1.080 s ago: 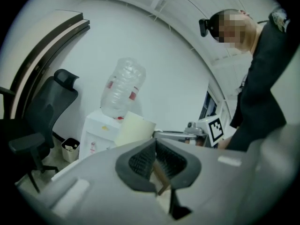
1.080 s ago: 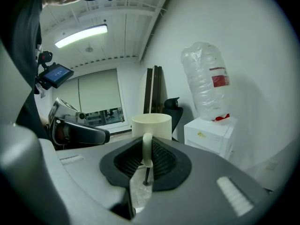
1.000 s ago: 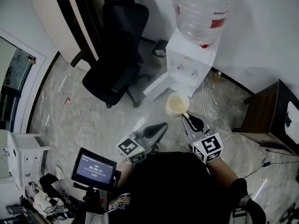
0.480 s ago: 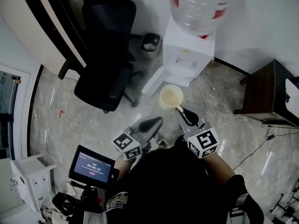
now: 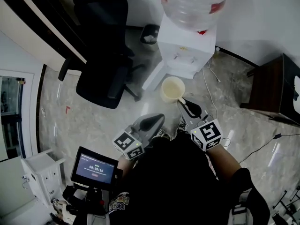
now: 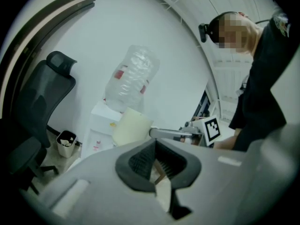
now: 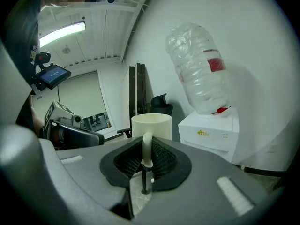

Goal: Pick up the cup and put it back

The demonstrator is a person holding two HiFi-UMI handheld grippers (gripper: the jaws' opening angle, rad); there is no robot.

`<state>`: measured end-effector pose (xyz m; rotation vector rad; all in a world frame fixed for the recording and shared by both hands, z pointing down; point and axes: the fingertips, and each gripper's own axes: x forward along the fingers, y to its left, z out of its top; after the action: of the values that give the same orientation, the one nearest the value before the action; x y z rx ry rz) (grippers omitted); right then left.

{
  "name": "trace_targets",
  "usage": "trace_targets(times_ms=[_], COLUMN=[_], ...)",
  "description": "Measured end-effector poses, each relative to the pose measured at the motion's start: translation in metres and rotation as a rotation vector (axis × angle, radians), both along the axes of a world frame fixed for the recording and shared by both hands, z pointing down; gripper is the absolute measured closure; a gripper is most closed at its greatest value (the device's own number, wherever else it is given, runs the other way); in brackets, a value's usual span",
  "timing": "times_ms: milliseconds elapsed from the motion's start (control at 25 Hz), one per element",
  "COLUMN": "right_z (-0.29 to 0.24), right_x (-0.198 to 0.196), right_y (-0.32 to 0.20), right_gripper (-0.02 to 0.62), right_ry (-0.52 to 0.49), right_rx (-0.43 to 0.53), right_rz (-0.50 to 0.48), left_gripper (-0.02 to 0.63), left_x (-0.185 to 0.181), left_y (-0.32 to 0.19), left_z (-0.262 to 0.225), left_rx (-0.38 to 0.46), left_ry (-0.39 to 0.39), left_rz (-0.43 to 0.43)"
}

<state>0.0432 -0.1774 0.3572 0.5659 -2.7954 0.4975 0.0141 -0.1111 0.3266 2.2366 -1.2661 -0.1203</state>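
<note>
**A:** How far along is this?

**B:** The pick-up looks done. Nearest, the left gripper (image 5: 160, 118) is idle, with its fingers together and nothing between them.

**A:** And the right?

**B:** The right gripper (image 5: 181, 102) has its fingers clamped on the handle (image 7: 146, 146) of the cup (image 5: 172, 89). The cup hangs upright in the air over the floor (image 5: 89, 123), resting on nothing.

**A:** What's beyond it?

**B:** The dispenser (image 5: 186, 50) stands just past the cup, apart from it.

**A:** So what's left?

**B:** The putting back, all of it. The cup has yet to be set on a surface and let go. I can't tell from these views where its place is. The dispenser is my guess, since the cup is held out toward it.
</note>
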Motion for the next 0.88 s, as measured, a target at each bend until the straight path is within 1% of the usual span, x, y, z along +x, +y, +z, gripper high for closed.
trace_targets(times_ms=[120,320,400,520,640,760,880], right_z=[0.018,0.05,0.061,0.078,0.097,0.115,0.153], right_x=[0.004,0.004,0.0,-0.011,-0.023,-0.039,-0.046], right_y=[-0.021,-0.031,-0.032,-0.027,-0.022,-0.027,-0.03], right_gripper=[0.551,0.551,0.551,0.551,0.551,0.551,0.551], right_ry=[0.022,0.075,0.097,0.128,0.145,0.119,0.124], right_rx=[-0.01,-0.039,-0.052,-0.079,-0.141,-0.148,-0.176], right_rz=[-0.021,0.01,0.04,0.105,0.201,0.293,0.382], left_gripper=[0.603,0.603,0.603,0.603,0.603,0.603,0.603], left_x=[0.006,0.002,0.0,-0.007,-0.023,-0.037,-0.048], left_y=[-0.015,-0.02,-0.021,-0.017,-0.013,-0.01,0.0], left_z=[0.009,0.037,0.052,0.073,0.089,0.108,0.14], left_rx=[-0.025,-0.06,-0.063,-0.069,-0.095,-0.08,-0.067], left_ry=[-0.017,0.055,0.082,0.105,0.071,0.026,-0.041], left_rz=[0.006,0.047,0.088,0.188,0.293,0.375,0.439])
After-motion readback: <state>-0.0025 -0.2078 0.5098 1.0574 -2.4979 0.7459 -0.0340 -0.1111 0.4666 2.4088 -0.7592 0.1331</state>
